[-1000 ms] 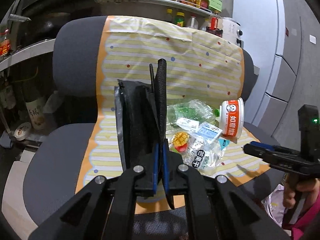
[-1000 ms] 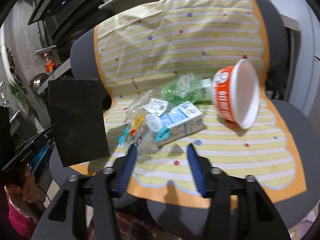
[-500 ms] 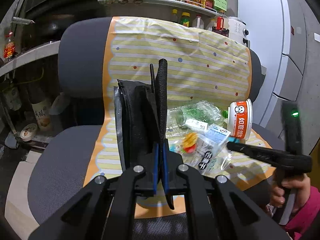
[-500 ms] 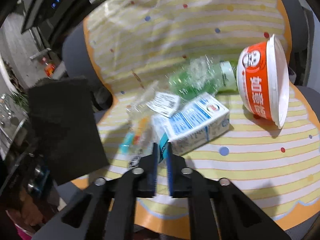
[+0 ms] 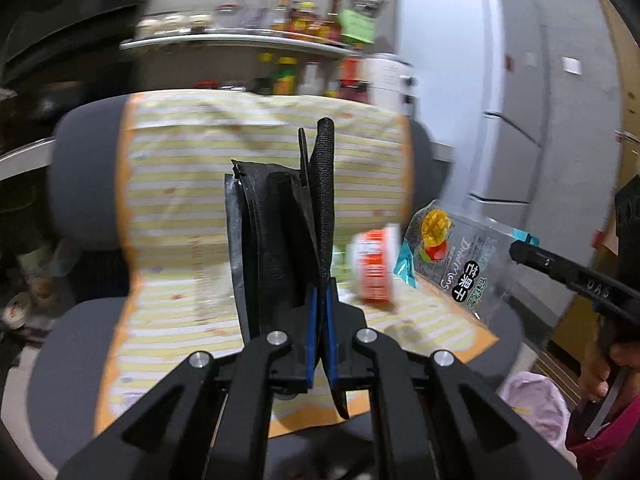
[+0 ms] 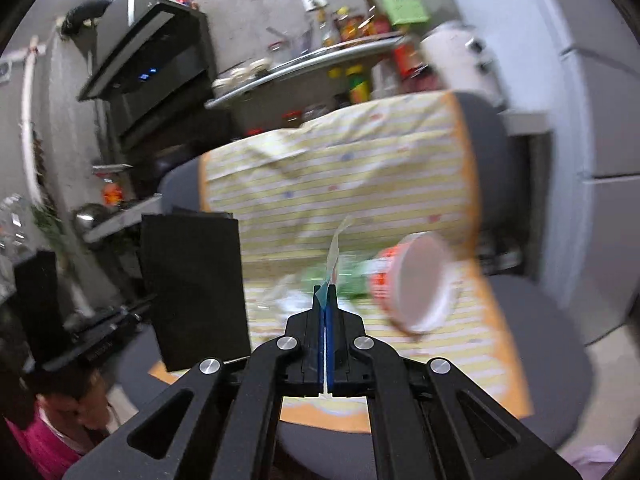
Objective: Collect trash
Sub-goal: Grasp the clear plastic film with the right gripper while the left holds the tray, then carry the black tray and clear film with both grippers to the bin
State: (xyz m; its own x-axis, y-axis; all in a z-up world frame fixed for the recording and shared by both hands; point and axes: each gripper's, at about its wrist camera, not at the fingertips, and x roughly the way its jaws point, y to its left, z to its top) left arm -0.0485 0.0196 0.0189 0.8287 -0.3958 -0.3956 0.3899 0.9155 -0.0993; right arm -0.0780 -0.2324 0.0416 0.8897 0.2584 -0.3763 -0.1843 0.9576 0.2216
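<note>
Now, step in hand: carry the lifted dried-mango wrapper (image 5: 460,256) into the mouth of the black bag (image 5: 280,240); my reading is that the bag wants holding steady and its slot turned toward the wrapper, since the film hangs loose and could catch on the rim.
Right tongs (image 6: 327,292): clamped fully together on a teal corner of the wrapper; the clear film stands up edge-on just beyond the tips. The log has these jaws closing within the last second, and they now pinch the film.
Left tongs (image 5: 322,300): closed on the edge of the black bag, which rises upright straight ahead of the tips.
Wrapper's place: clear of the seat, hanging from the right tongs, well to the right of the left tongs.
Just past the tips: an orange and white instant-noodle bowl (image 6: 416,284) on its side, and a crushed green plastic bottle (image 6: 352,280), blurred.
Under them: a yellow striped cloth (image 6: 360,184) draped over a grey office chair (image 6: 540,320).
Farther out: a shelf of sauce bottles (image 5: 312,20); a fridge (image 5: 520,100).
Risk: thin film may slip from the pinch.
</note>
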